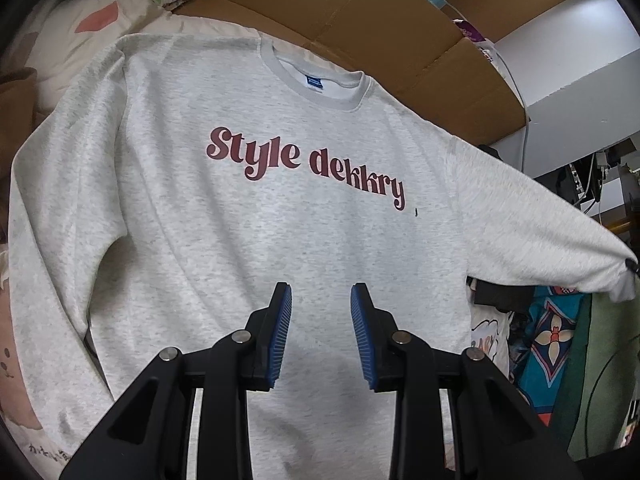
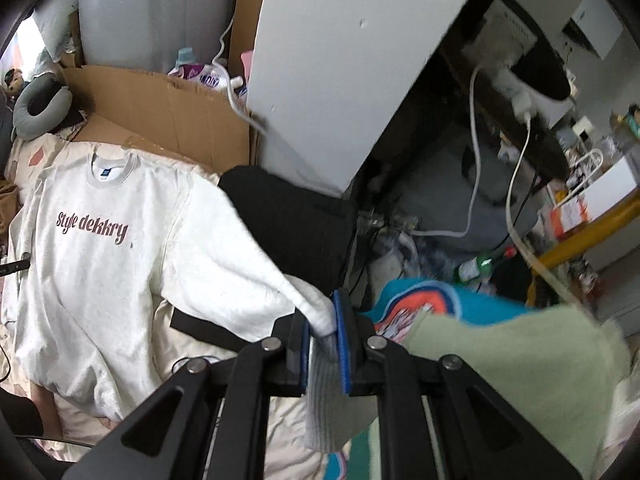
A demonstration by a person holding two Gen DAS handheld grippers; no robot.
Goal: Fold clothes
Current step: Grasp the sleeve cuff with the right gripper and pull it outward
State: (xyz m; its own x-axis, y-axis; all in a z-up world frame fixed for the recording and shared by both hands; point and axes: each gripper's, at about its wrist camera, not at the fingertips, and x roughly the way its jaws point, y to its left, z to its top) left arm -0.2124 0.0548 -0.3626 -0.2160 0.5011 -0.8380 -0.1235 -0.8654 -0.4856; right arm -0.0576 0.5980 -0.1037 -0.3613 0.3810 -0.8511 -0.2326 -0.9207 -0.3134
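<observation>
One grey sweatshirt (image 1: 248, 240) lies front up on a cream patterned bedsheet (image 1: 68, 36), maroon lettering (image 1: 308, 164) across the chest, collar (image 1: 320, 80) at the far end near a flattened cardboard box (image 1: 360, 20). One sleeve (image 2: 240, 256) is pulled out sideways off the bed, lifted clear of the sheet. Right gripper (image 2: 326, 332) is clamped on the ribbed cuff (image 2: 332, 400) of that sleeve, blue pads squeezing the cloth, cuff hanging below the fingers. Left gripper (image 1: 322, 300) hovers over the lower body of the sweatshirt, fingers apart, nothing between them. Beside the bed: a green cloth (image 2: 520, 360), a blue and orange patterned cloth (image 2: 424, 300), a black garment (image 2: 296, 216), white cables (image 2: 472, 140), a white panel (image 2: 340, 60).
</observation>
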